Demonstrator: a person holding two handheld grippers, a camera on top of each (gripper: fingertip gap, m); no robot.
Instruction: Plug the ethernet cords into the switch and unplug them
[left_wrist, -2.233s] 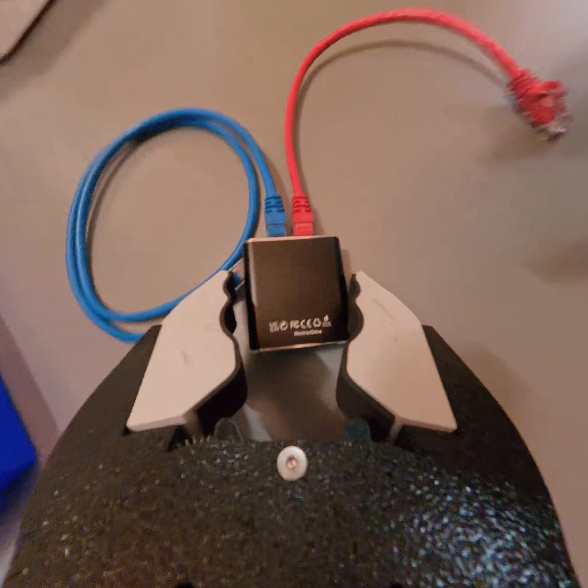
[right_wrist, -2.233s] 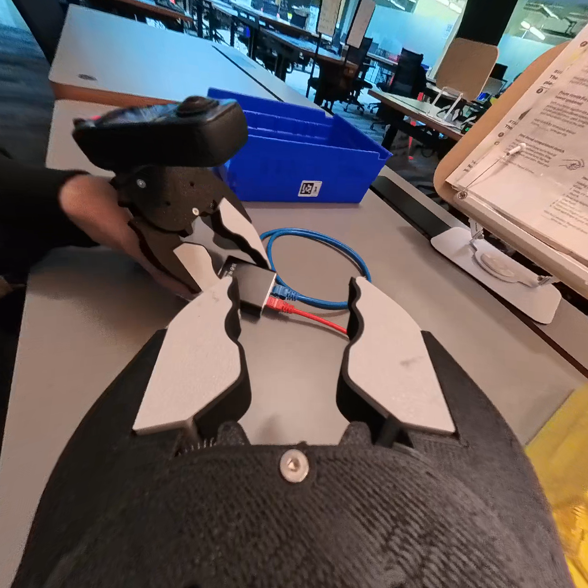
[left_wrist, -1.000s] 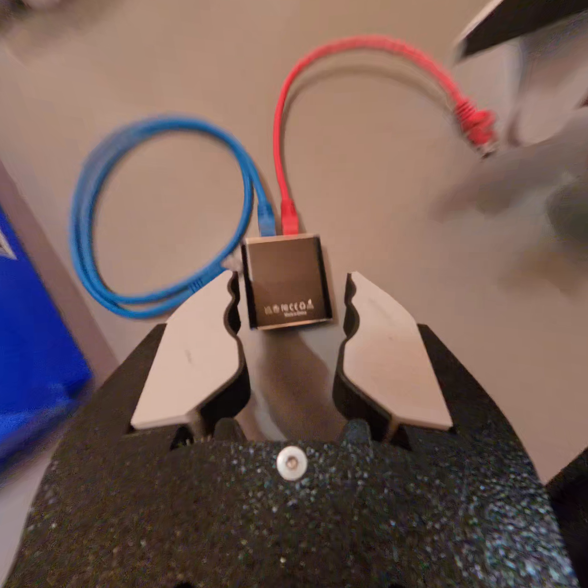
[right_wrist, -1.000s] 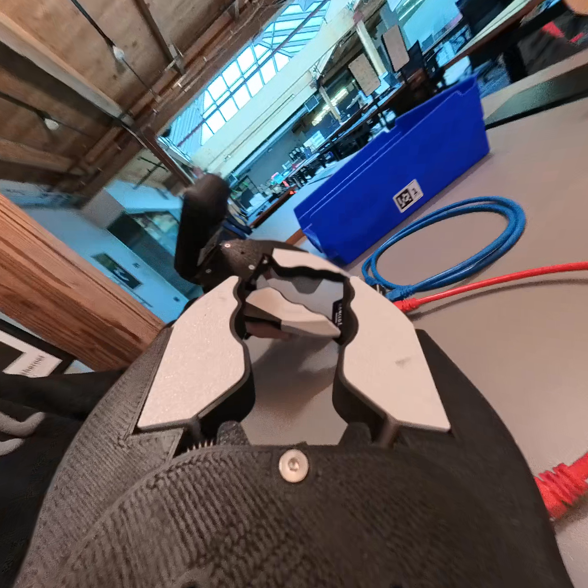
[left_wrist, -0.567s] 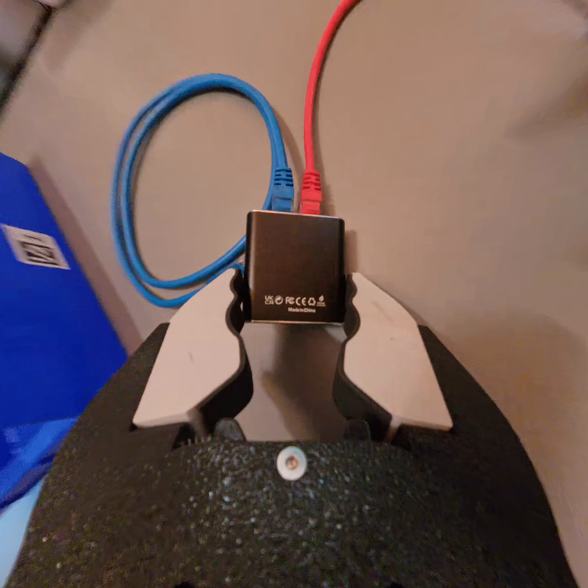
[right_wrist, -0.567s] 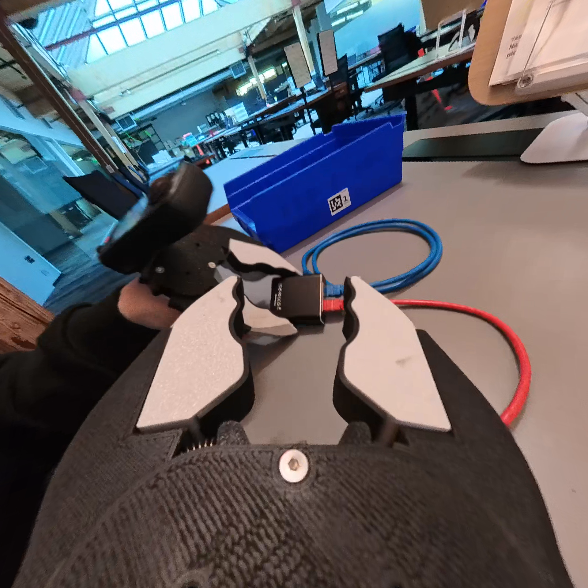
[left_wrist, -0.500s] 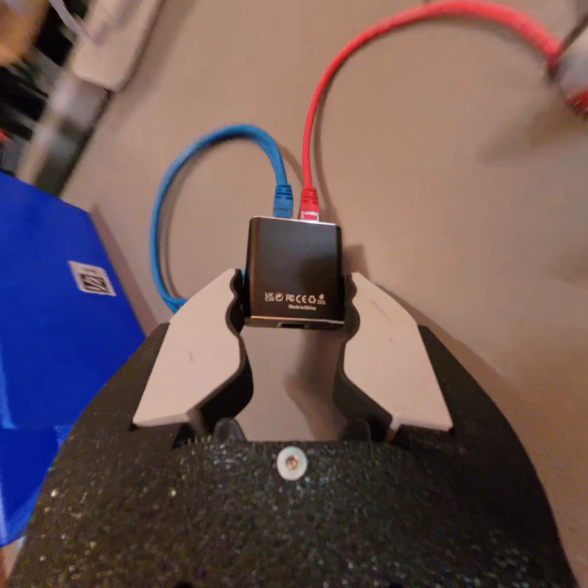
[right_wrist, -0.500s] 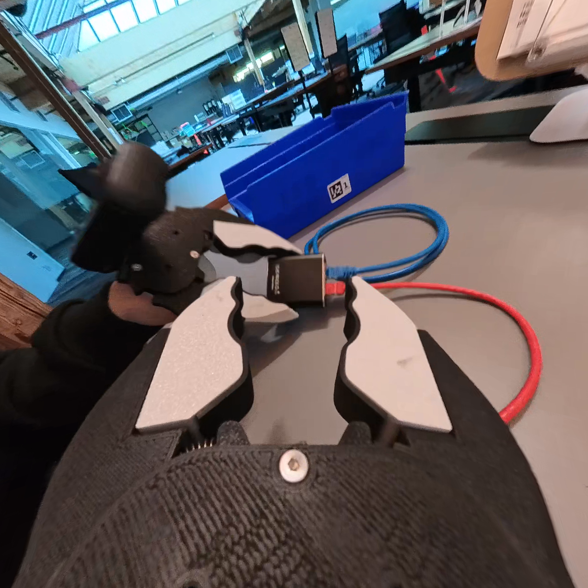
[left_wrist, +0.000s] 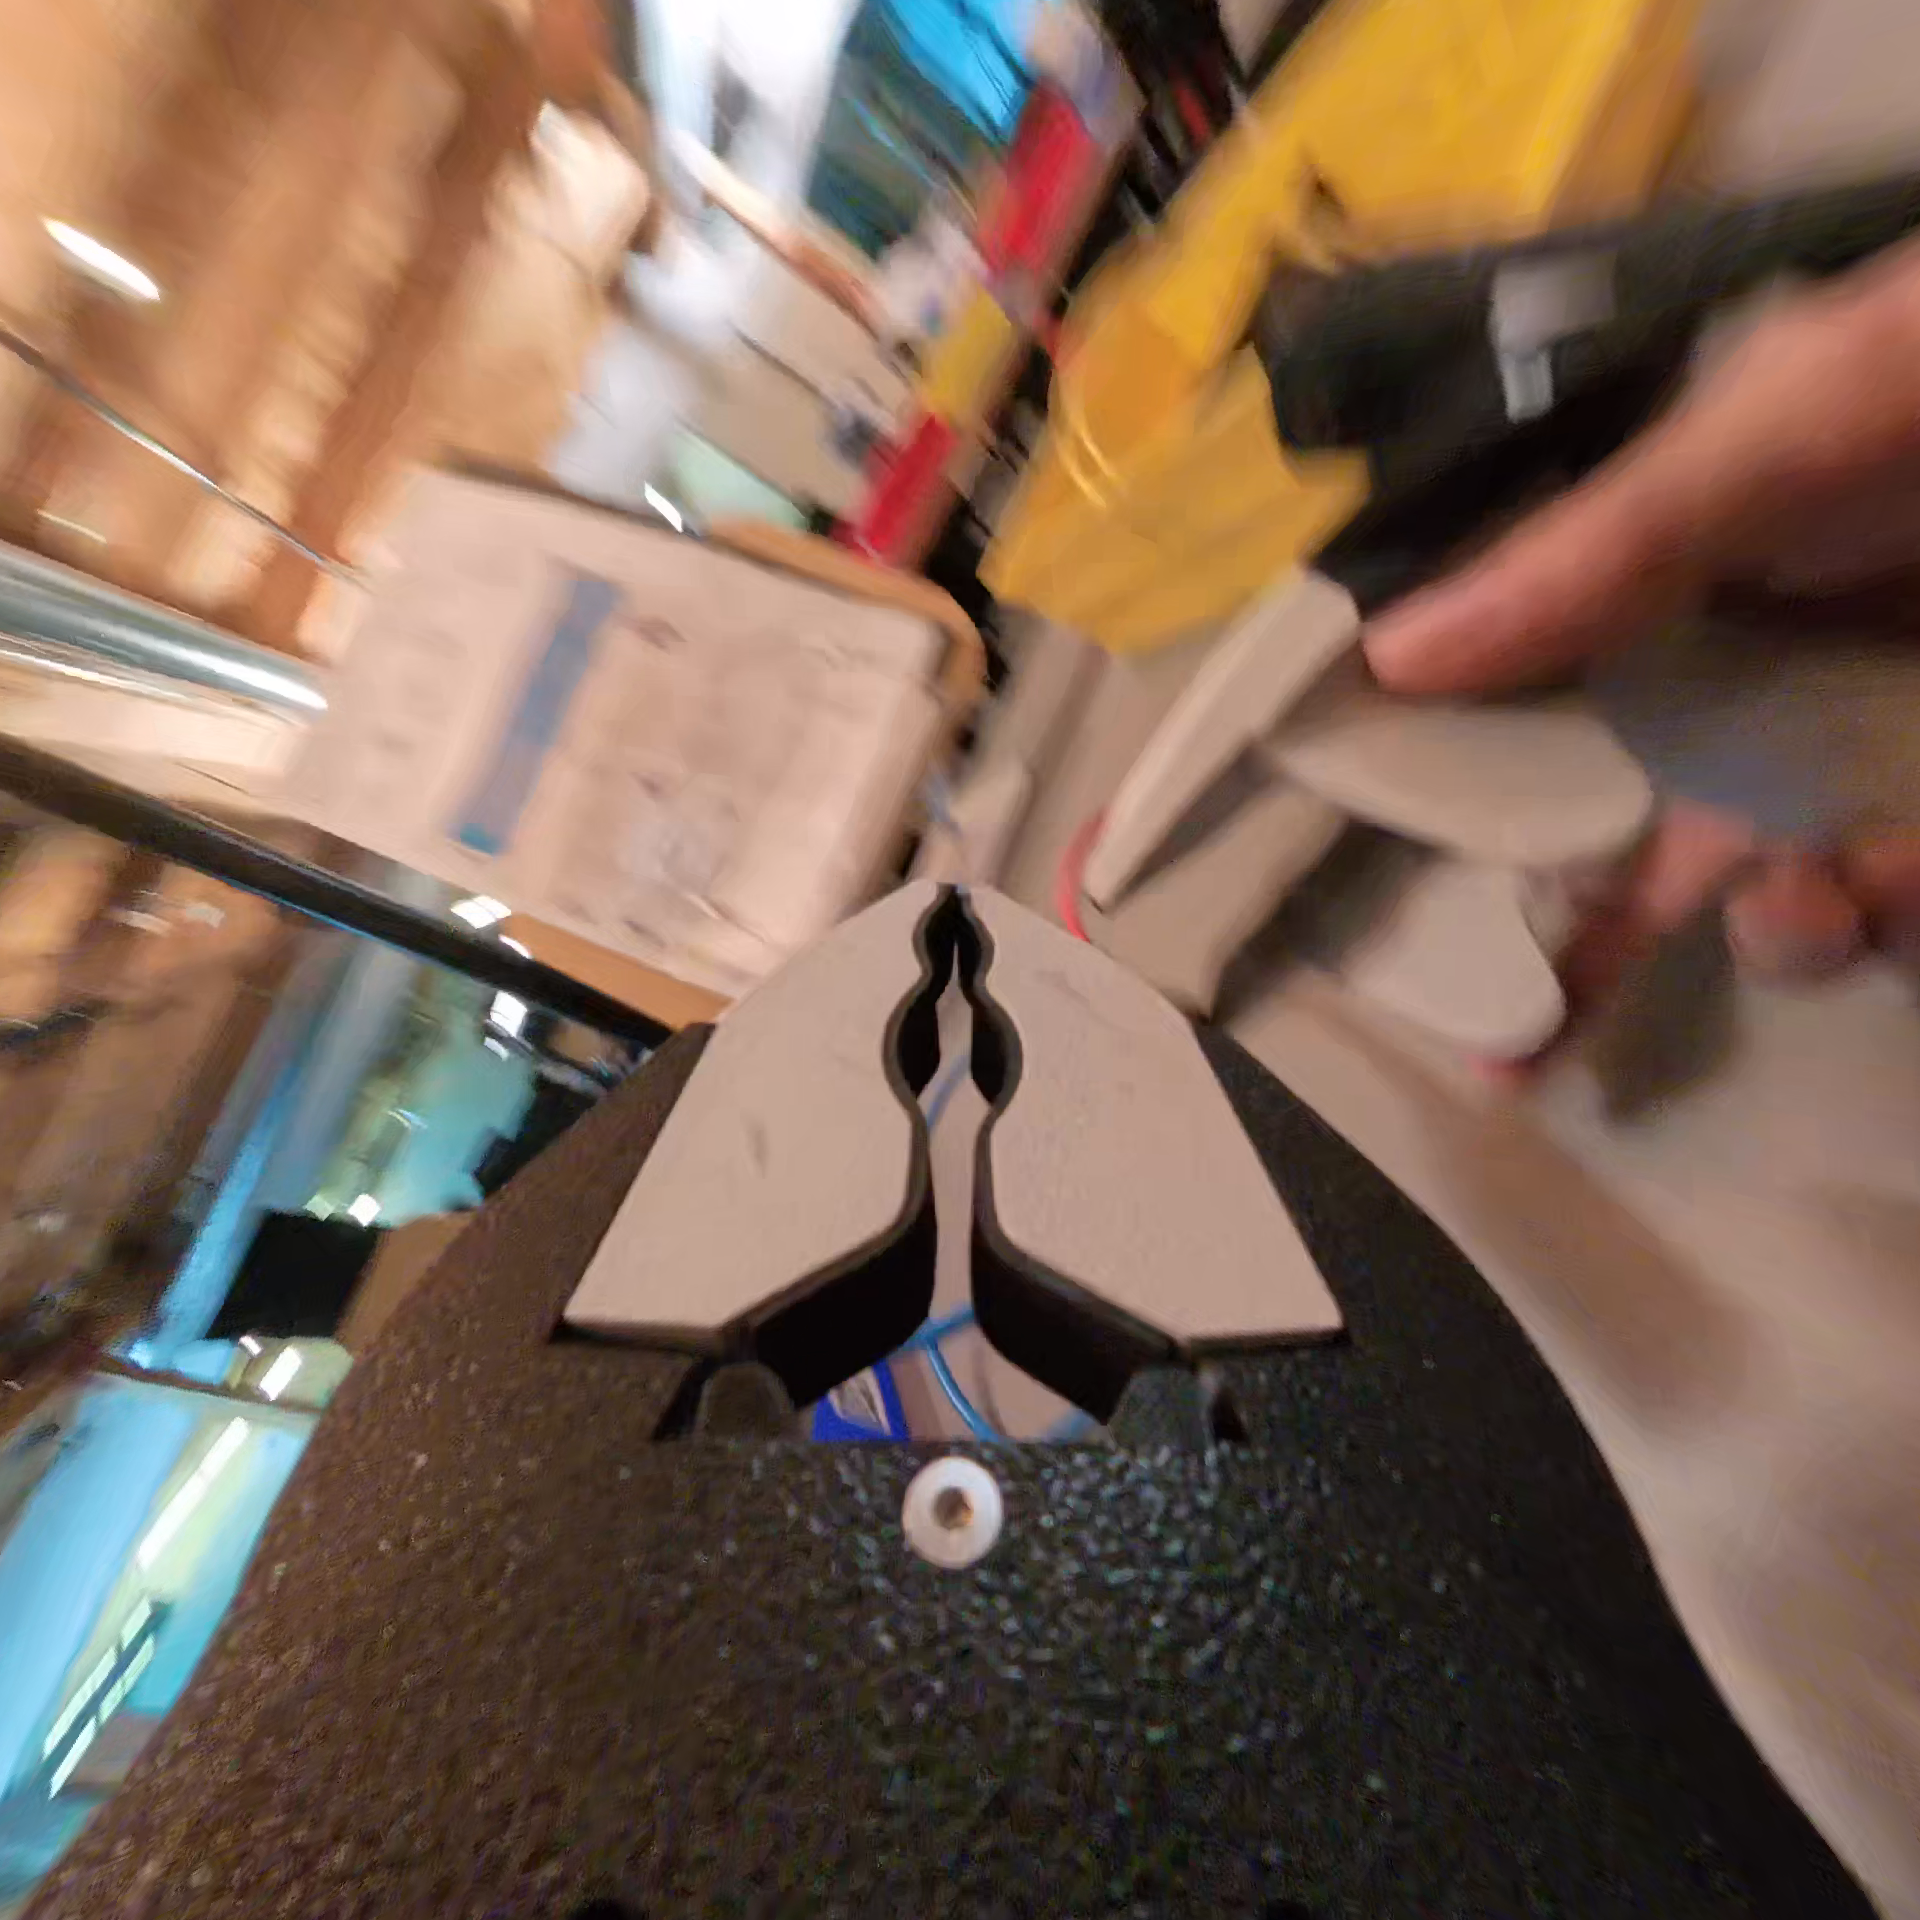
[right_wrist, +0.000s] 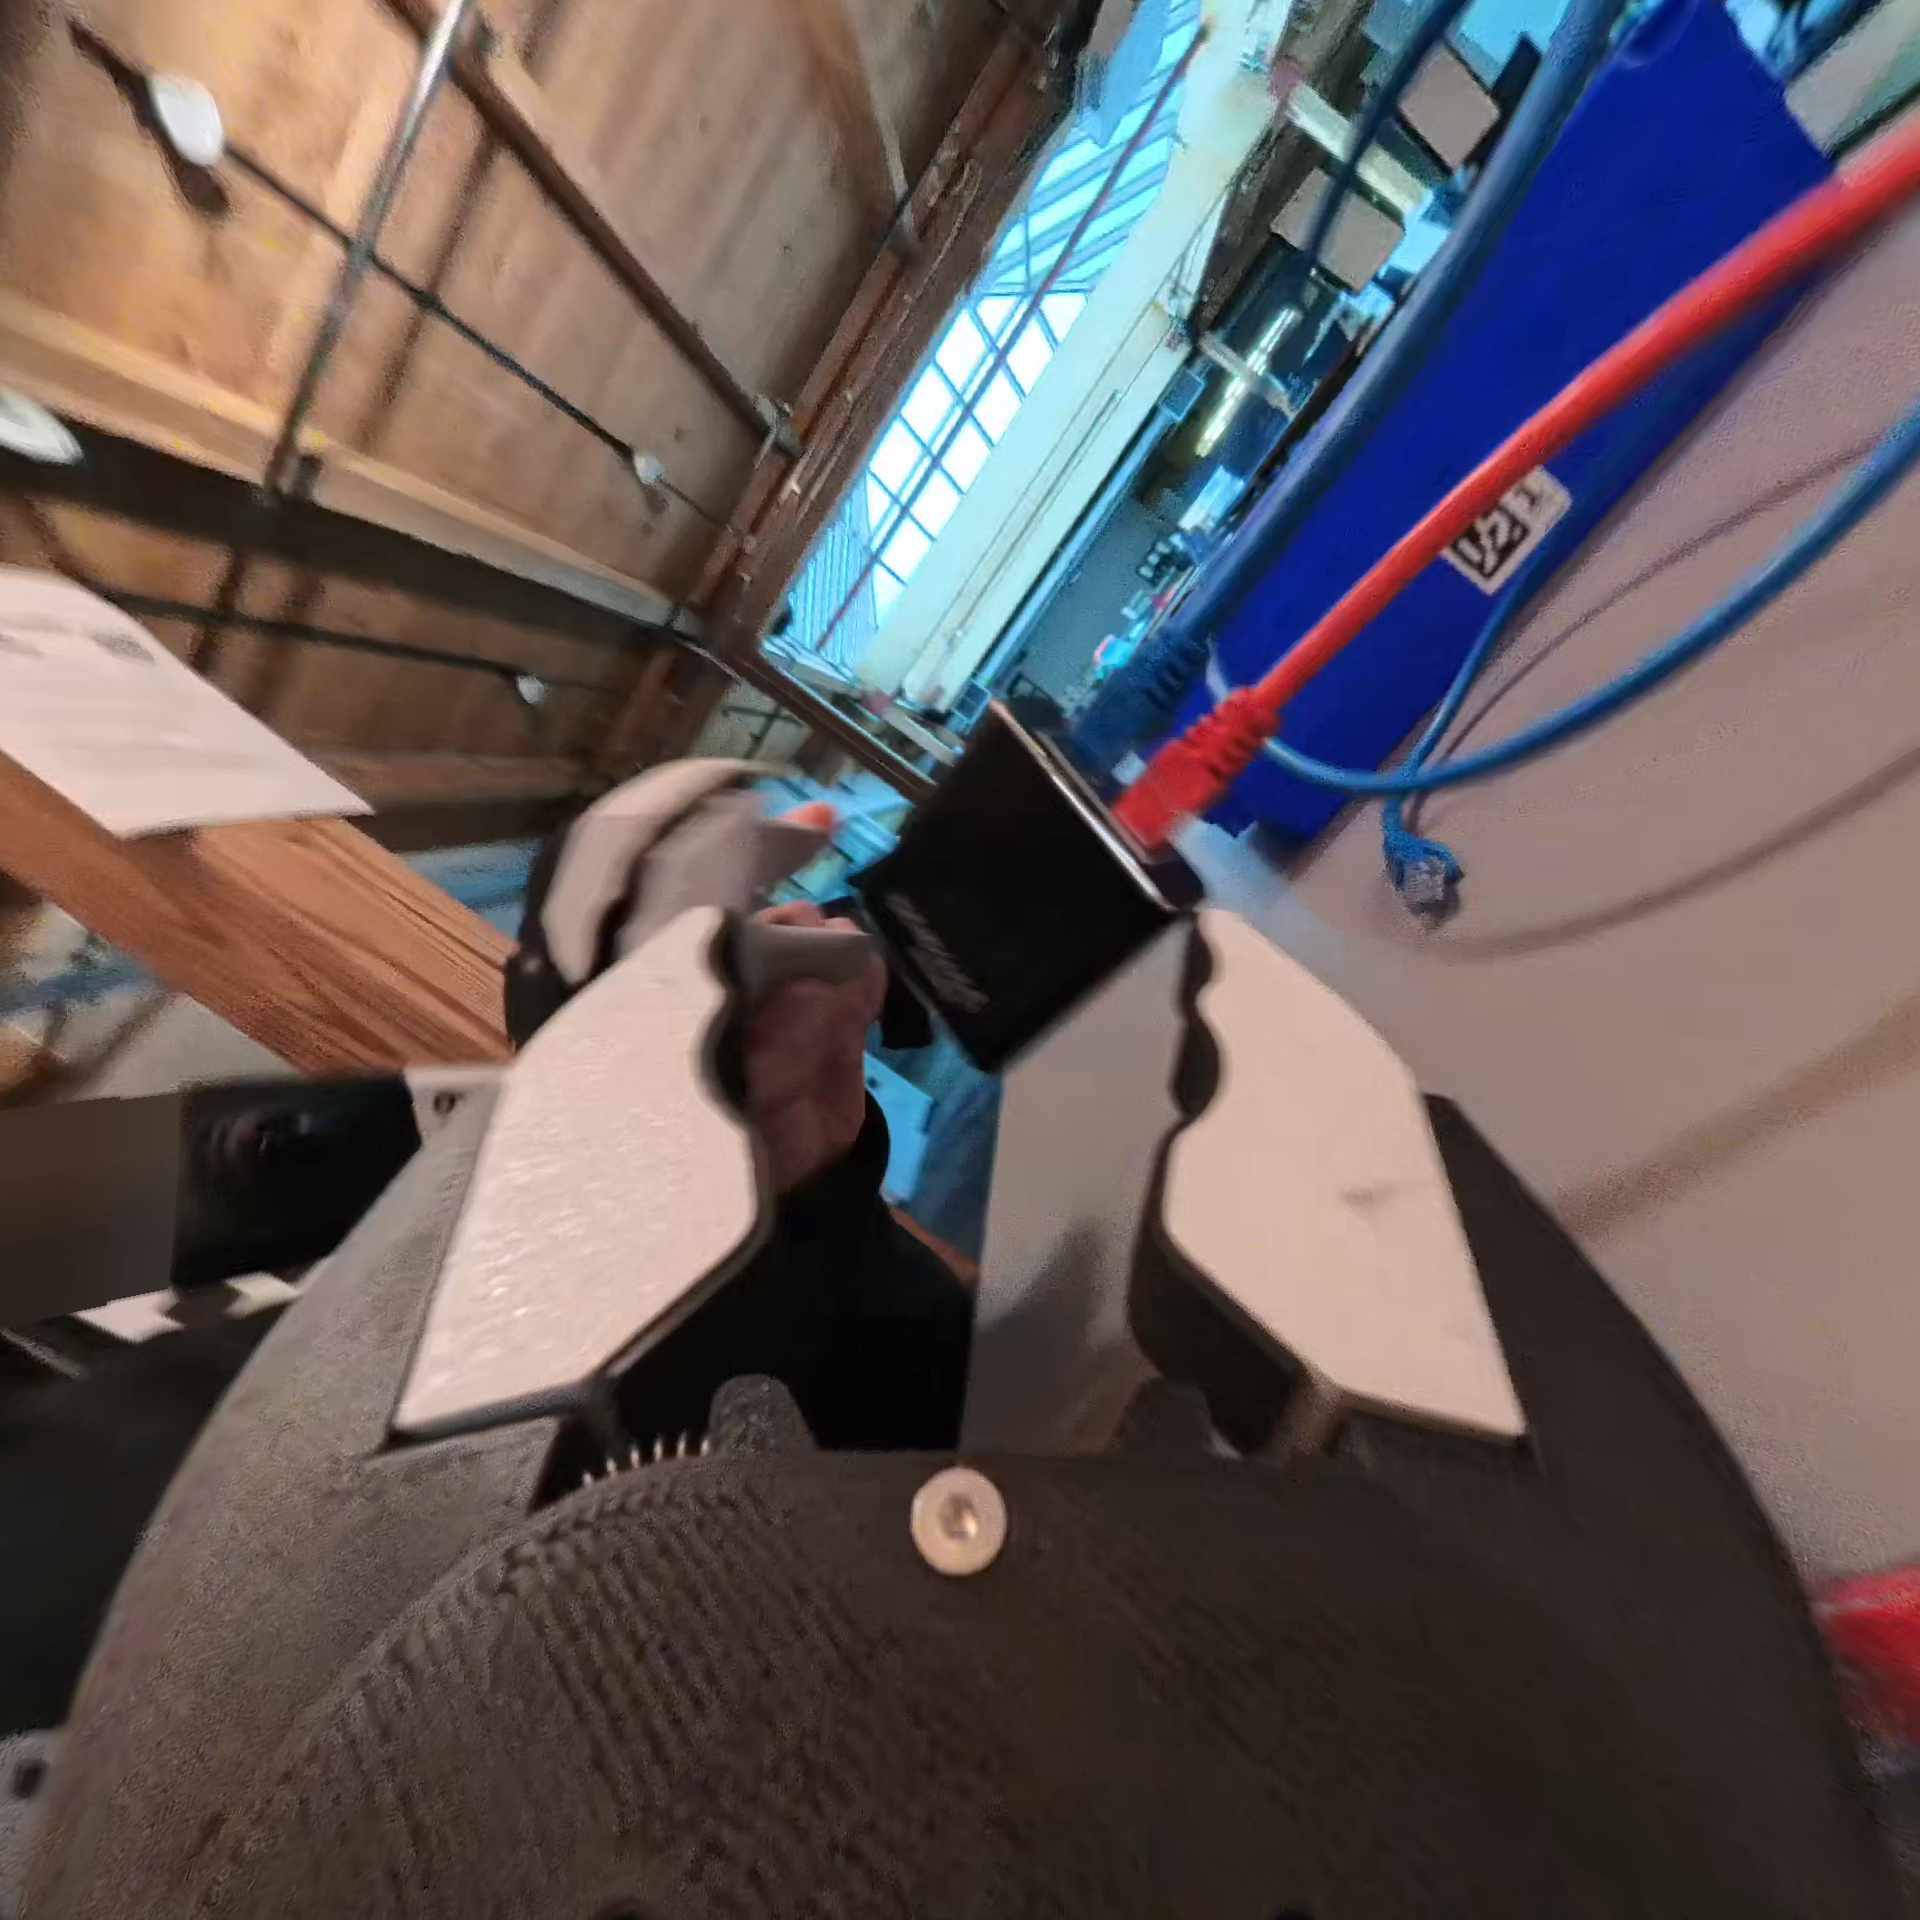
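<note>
The black switch (right_wrist: 1018, 914) is just beyond my right gripper (right_wrist: 961, 935), one corner against the right fingertip. The right jaws are wide open and not closed on it. A red cord (right_wrist: 1558, 395) is plugged into the switch, with a blurred blue cord (right_wrist: 1662, 675) plugged in beside it. A loose blue plug (right_wrist: 1418, 862) lies on the grey table (right_wrist: 1714, 1039). My left gripper (left_wrist: 956, 904) is shut and empty, and its view is blurred. The right gripper's fingers (left_wrist: 1455, 800) and a hand show in the left wrist view. The left gripper's fingers (right_wrist: 665, 831) show behind the switch.
A blue bin (right_wrist: 1558, 312) stands behind the cords. A red plug blur (right_wrist: 1870, 1662) lies near the right gripper's body. A yellow bin (left_wrist: 1195, 468) and a paper stand (left_wrist: 623, 707) show in the left wrist view. A wooden beam (right_wrist: 260, 935) is at the left.
My left gripper held the switch half a second ago; now it is shut, empty and swung upward. The switch is now at the right gripper's tips. Both views have tilted sharply.
</note>
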